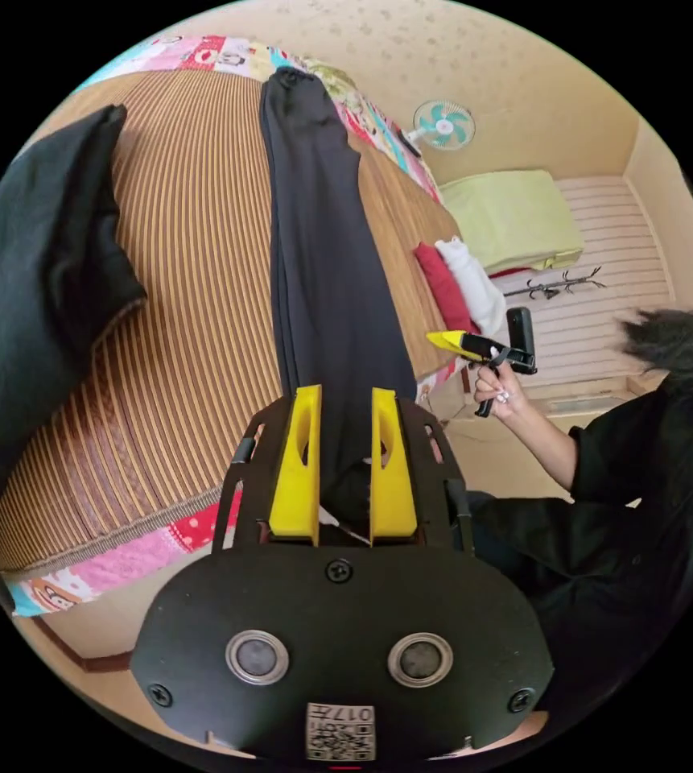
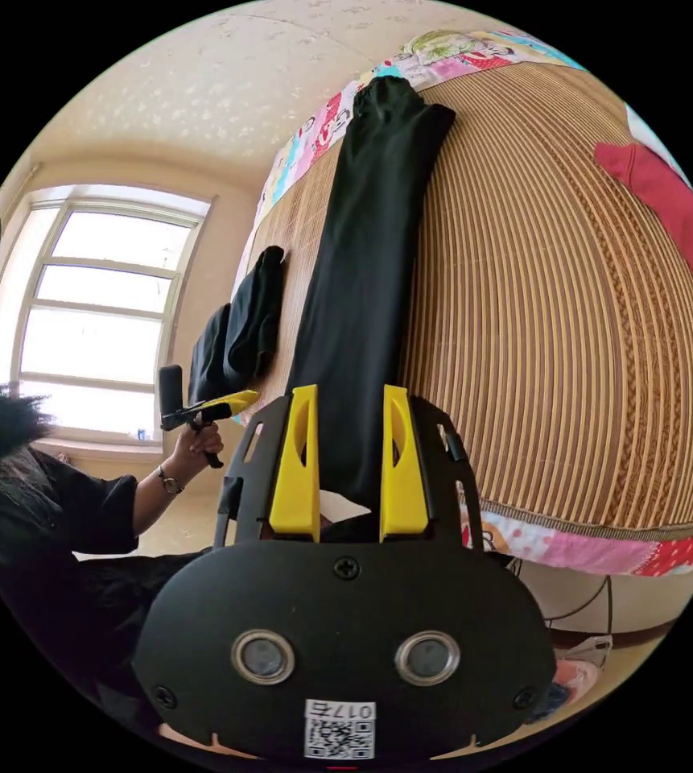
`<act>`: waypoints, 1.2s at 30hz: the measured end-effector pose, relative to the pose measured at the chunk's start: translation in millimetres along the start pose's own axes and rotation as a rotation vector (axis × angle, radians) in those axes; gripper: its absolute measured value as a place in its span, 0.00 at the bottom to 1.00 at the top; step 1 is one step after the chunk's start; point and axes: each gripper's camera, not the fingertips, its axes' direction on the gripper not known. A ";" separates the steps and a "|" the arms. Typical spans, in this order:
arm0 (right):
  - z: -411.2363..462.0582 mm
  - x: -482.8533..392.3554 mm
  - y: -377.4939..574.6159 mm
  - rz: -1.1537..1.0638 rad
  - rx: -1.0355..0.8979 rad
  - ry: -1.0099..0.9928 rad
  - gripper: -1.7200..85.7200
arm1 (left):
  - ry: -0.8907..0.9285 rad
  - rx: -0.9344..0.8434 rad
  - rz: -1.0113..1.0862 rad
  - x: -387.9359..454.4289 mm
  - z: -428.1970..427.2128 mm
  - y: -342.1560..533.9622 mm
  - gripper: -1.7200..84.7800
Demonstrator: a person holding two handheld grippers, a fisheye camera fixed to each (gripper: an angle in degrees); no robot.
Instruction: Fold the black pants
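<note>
While its yellow jaws stand apart, the left gripper (image 1: 343, 403) straddles the near end of the long black pants (image 1: 322, 241), cloth lying between the jaws without being pinched. The right gripper (image 2: 349, 400) frames the same end the same way, jaws spread. The pants run lengthwise across the striped woven bed mat (image 1: 193, 266) from its near edge to the far edge. A folded dark garment (image 1: 32, 274) lies at the mat's side edge, a red cloth (image 2: 668, 201) at the opposite one.
</note>
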 end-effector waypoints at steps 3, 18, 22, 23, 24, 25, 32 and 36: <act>8.4 37.0 -44.8 0.044 -0.003 -0.057 0.17 | -0.071 -0.027 -0.039 -23.4 17.7 -57.5 0.18; -83.8 -8.5 -56.6 -0.104 0.092 -0.542 0.05 | 0.516 0.178 0.161 42.9 -41.6 -80.9 0.07; -207.0 -131.8 -23.1 -0.417 0.217 -0.637 0.05 | 0.465 0.346 0.490 196.2 -153.9 -50.5 0.07; -241.7 -170.2 -20.1 -0.505 0.252 -0.605 0.04 | 0.444 0.375 0.527 216.4 -169.0 -47.9 0.07; -257.4 -187.5 -19.9 -0.543 0.270 -0.590 0.04 | 0.403 0.431 0.601 254.7 -196.5 -44.8 0.07; -285.7 -219.0 -21.8 -0.618 0.295 -0.575 0.04 | 0.377 0.486 0.650 286.9 -221.0 -45.8 0.07; -349.0 -315.5 -81.6 -0.755 0.309 -0.277 0.04 | 0.141 0.588 0.560 357.6 -272.7 -112.4 0.07; -317.7 -302.9 -127.5 -0.702 0.263 -0.145 0.03 | 0.047 0.548 0.460 330.0 -241.6 -165.3 0.07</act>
